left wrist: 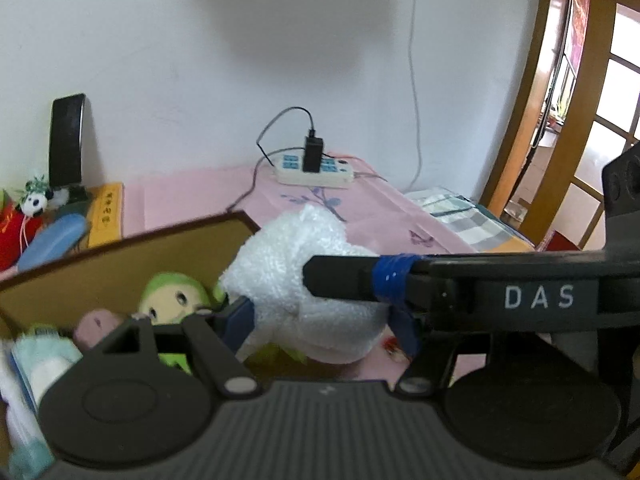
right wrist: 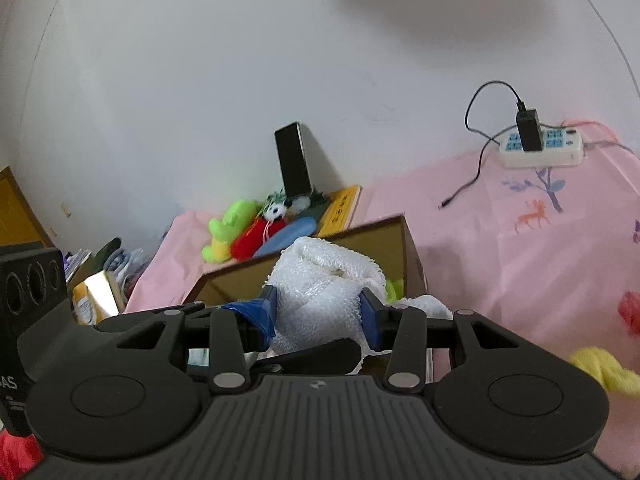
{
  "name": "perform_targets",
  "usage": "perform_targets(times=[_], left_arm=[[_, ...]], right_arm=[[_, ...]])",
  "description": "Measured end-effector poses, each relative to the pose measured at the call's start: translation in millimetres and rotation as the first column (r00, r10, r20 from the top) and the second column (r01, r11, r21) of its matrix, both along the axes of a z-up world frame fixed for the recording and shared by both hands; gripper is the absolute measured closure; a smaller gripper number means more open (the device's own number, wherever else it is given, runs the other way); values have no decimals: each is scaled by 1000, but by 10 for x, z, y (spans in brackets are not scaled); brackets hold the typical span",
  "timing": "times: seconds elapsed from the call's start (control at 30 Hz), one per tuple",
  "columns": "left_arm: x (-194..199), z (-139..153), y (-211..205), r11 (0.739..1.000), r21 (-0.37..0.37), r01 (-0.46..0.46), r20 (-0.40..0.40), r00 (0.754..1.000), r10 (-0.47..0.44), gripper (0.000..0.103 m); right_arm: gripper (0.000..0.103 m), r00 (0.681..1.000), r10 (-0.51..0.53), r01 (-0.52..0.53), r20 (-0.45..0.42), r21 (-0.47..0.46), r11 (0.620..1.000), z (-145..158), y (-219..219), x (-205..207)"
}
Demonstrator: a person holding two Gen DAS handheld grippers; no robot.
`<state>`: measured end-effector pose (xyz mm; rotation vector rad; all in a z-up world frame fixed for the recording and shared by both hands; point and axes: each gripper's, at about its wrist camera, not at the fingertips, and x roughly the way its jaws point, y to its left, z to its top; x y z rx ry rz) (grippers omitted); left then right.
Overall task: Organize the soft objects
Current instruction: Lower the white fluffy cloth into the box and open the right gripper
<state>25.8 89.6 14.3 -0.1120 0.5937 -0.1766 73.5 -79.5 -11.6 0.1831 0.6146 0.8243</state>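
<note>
A white knitted towel (left wrist: 296, 276) is held over the open cardboard box (left wrist: 120, 264). My left gripper (left wrist: 316, 308) is shut on it, and the right gripper's finger crosses in front. In the right wrist view my right gripper (right wrist: 318, 308) is shut on the same towel (right wrist: 320, 280) above the box (right wrist: 384, 240). Inside the box lie a green-haired doll (left wrist: 176, 296), a pink plush (left wrist: 100, 324) and a pale blue soft item (left wrist: 44, 352).
A pink cloth (right wrist: 520, 260) covers the surface. A power strip with charger (left wrist: 312, 168) lies at the back by the wall. A green plush (right wrist: 228, 232), red plush (right wrist: 256, 240), panda toy (right wrist: 276, 210) and a black upright device (right wrist: 294, 164) stand behind the box. Yellow (right wrist: 600, 368) and red (right wrist: 630, 312) soft items lie on the right.
</note>
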Motion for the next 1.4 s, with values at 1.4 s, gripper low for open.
perform_targets(times=[1.4], left_arm=[[494,-445,426,972,61,-228,-189,953,236,39]], right_arm=[[74,994,-111,112,10,-13,994,-253,199,19]])
